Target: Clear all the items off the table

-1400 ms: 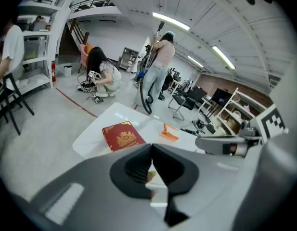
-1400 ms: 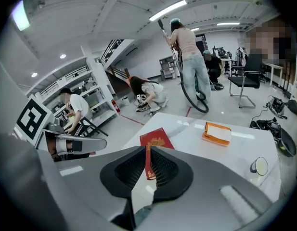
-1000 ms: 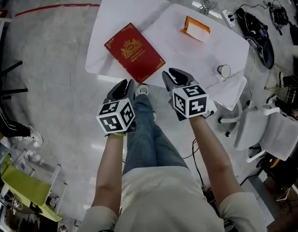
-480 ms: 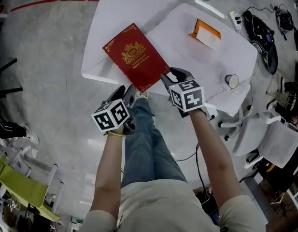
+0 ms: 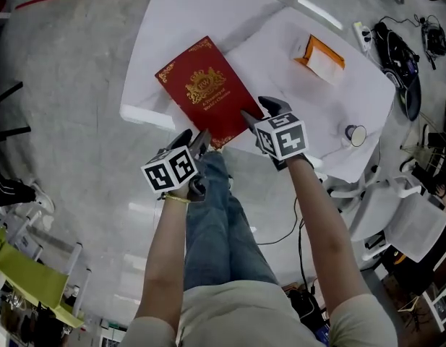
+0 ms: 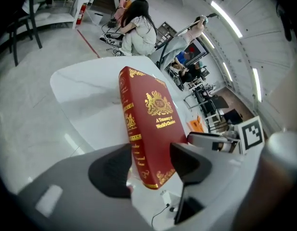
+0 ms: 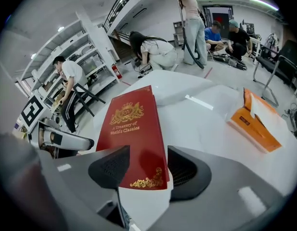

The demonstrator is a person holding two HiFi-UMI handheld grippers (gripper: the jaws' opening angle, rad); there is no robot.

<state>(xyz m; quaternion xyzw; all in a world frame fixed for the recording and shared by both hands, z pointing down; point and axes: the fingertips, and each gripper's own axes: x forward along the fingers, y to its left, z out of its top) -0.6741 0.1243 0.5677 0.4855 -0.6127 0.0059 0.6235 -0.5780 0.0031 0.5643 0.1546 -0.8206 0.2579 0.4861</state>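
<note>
1. Table (image 5: 208, 20): white top, irregular outline, carrying items 2, 5 and 6.

2. Book (image 5: 207, 91): red hardback with gilt ornament, titled "A Treasury of World's Classics". It lies flat and cover up, set diagonally on the near part of the table, with its nearest corner at the table's near edge.

3. Left gripper (image 5: 196, 137): angled downward at the book's nearest corner. Its jaws have just been opening and stand apart. The spine end of that corner lies between them, and the pads do not press on it.

4. Right gripper (image 5: 259, 109): angled downward over the book's near right edge. Its jaws have just been opening and stand apart. The edge of the cover lies between them, unclamped.

5. Tissue box (image 5: 322, 58): orange and white, on the far right part of the table, well apart from the book.

6. Small round object (image 5: 354, 133): pale, near the table's right edge; its kind cannot be told.
</note>
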